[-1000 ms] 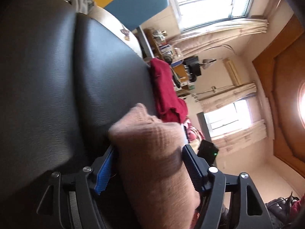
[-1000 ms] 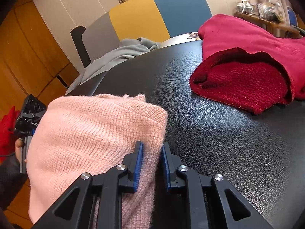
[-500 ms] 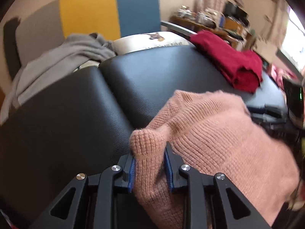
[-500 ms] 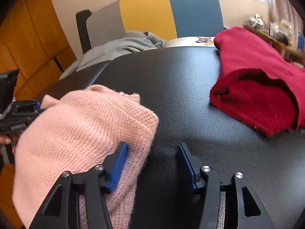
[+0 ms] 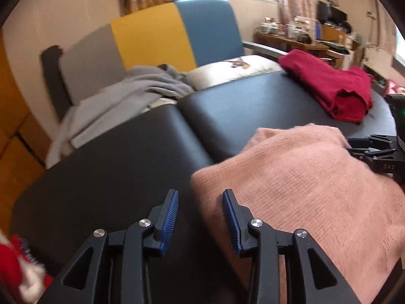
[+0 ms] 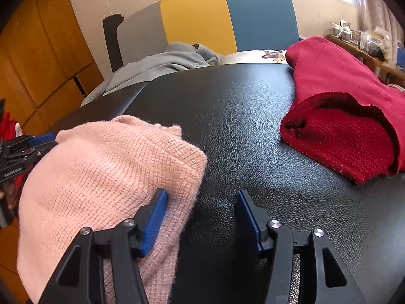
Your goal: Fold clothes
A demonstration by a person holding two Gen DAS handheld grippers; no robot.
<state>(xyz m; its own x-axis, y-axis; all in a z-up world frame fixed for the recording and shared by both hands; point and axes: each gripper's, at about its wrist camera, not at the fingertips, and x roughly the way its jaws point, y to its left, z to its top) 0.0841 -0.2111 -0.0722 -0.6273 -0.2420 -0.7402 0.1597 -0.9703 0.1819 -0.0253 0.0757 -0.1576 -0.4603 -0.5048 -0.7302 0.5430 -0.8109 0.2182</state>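
A folded pink knit sweater (image 5: 303,190) (image 6: 106,177) lies on the black padded table (image 5: 114,164) (image 6: 240,101) between my two grippers. My left gripper (image 5: 200,202) sits at the sweater's left edge. Its jaws are opening, and only a sliver of the knit edge lies between the pads, which do not press on it. My right gripper (image 6: 201,202) stands open at the sweater's right edge; the left pad rests against the knit, the other over bare table. Each gripper shows in the other's view: right gripper (image 5: 374,149), left gripper (image 6: 25,147).
A folded dark red sweater (image 5: 336,88) (image 6: 341,116) lies at the table's far right. Behind the table, a grey garment (image 5: 126,93) (image 6: 164,63) and a deer-print cushion (image 5: 235,68) rest on a grey, yellow and blue chair (image 5: 177,30). A cluttered shelf (image 5: 303,33) stands far right.
My left gripper rolled upright, closed on the sweater's corner, then let go and drew back. My right gripper released the sweater's edge and has stayed open and still since.
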